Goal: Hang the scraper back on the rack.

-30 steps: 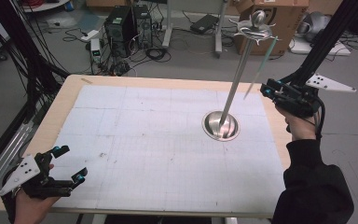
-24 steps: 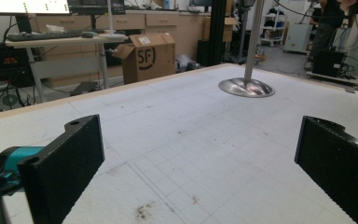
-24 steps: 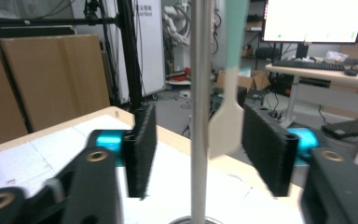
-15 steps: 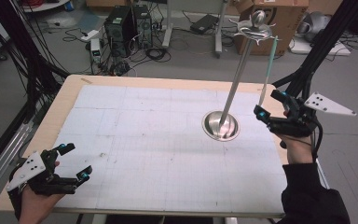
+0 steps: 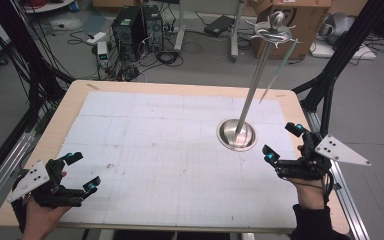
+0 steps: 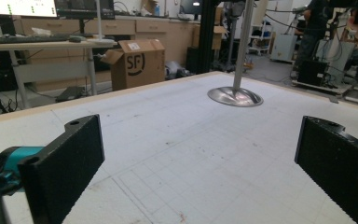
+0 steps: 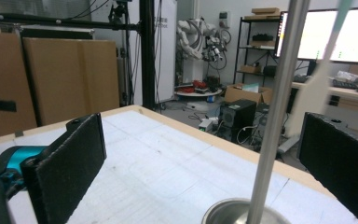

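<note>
I note both hand-held grippers empty, jaws apart: right hand-held gripper [image 5: 284, 144] near the upright stand [image 5: 240, 131], left hand-held gripper [image 5: 82, 172] well apart.

Left gripper [image 5: 82, 173] lower left of frame, jaws wide apart, empty; right gripper [image 5: 283, 144] lower right, same

Stand [image 7: 279, 116] top cut off by frame edge; hanging green rod [image 7: 324, 60] blurred, end hidden behind jaw.
</note>
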Motion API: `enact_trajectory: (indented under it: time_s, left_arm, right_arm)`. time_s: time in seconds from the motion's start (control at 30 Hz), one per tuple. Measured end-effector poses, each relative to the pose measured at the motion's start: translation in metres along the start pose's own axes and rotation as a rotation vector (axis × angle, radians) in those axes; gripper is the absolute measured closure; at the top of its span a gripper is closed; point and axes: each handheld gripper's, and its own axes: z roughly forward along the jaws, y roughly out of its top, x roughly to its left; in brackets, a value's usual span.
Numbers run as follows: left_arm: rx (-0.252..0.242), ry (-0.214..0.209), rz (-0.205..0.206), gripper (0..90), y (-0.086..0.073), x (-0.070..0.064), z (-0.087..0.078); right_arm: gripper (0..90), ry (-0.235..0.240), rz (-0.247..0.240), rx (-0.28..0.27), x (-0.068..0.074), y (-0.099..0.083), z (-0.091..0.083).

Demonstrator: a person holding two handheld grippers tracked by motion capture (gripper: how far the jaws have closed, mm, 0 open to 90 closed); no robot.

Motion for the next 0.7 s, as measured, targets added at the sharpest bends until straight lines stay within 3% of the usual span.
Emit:
enact_trajectory:
  time_s: [0.2, 0.4, 0.7]
  left_arm:
    - [-0.015, -0.015, 0.001, 1.8, 0.000, -0.001, 0.003]
    - [-0.027, -0.019, 0.001, 1.8, 0.000, 0.000, 0.005]
    - [-0.047, -0.030, 0.005, 1.8, 0.001, -0.002, 0.007]
  right_arm:
    - [0.1, -0.003, -0.009, 0.004, 0.015, -0.020, 0.001]
    - [0.1, 0.013, -0.011, 0.051, 0.028, -0.041, 0.012]
    - [0.2, 0.033, 0.023, 0.065, 0.033, -0.059, 0.019]
